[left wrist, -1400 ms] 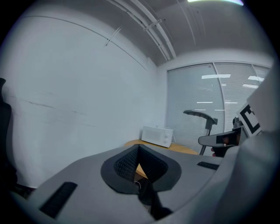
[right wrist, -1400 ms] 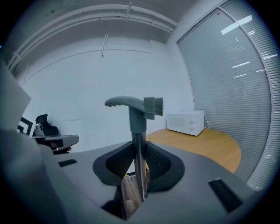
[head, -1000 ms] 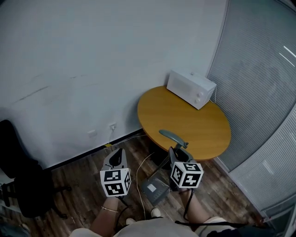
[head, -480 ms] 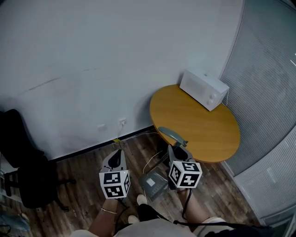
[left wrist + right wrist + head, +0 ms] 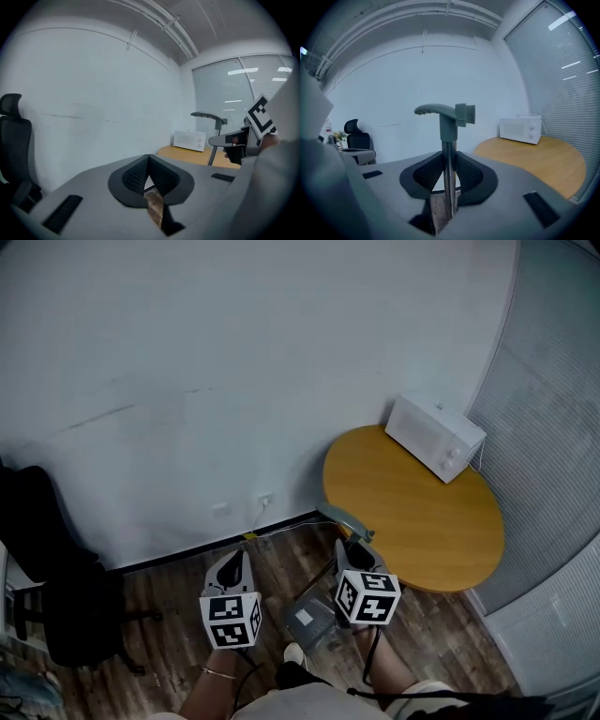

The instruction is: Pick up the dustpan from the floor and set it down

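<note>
Looking down from the person's head, a round wooden table (image 5: 412, 512) stands in the corner of a room. A white wall (image 5: 234, 352) runs behind it and grey blinds (image 5: 553, 427) on its right. A white microwave (image 5: 436, 437) sits on the far edge of the table, close to the blinds.

The right gripper (image 5: 449, 161) is held just in front of the table's near left edge, with its marker cube (image 5: 367, 596) facing the camera. Its jaws are closed to a narrow gap on the thin metal pole (image 5: 449, 154) of the dustpan (image 5: 309, 622), with the dark ribbed pads pressing on the pole from both sides. The pole stands upright in the grip. Its curved grey handle (image 5: 345, 517) rises above the jaws, overlapping the table's rim in this view. The grey pan hangs below the gripper, left of the table, and seems to be lifted off the dark wooden floor (image 5: 169, 606).

The left gripper (image 5: 149, 159) is held further left of the table, beside the right one but apart from it, pointing towards the wall. Its pads meet at the tips and nothing is between them.

A socket (image 5: 265, 500) is low on the wall, left of the table. A black chair (image 5: 56, 596) stands well away from the table, at the far left by the wall.
</note>
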Motion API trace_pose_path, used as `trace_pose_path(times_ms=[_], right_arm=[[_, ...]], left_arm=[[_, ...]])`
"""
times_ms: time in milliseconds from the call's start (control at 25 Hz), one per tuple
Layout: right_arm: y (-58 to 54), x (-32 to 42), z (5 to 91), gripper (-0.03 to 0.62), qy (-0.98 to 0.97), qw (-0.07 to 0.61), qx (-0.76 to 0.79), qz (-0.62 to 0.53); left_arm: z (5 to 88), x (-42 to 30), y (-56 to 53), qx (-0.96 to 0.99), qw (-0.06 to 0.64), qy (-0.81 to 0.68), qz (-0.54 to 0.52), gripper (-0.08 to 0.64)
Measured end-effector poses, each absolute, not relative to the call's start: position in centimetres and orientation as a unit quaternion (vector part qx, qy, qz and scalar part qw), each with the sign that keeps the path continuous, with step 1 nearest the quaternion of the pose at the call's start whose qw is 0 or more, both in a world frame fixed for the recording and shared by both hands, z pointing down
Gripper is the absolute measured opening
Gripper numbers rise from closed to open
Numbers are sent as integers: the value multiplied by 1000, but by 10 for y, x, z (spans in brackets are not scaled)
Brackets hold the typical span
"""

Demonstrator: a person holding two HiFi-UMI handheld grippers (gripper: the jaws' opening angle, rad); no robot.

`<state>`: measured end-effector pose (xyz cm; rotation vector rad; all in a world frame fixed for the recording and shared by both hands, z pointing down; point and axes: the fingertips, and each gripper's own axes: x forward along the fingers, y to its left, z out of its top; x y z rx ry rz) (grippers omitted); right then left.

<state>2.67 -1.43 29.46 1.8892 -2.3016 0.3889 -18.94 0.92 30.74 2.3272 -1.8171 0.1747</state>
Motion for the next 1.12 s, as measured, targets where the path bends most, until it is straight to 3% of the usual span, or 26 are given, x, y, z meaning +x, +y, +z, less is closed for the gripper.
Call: trace_pose_path(times_ms=[480,1120], right_arm=[[-102,-3,309,103,-778,86,607,134],[-213,-31,343,104,-781,96,593,171]], left_arm=[[323,-207,-71,768,121,-626,59,15],[339,-220,-190,773,110,-620,76,15]])
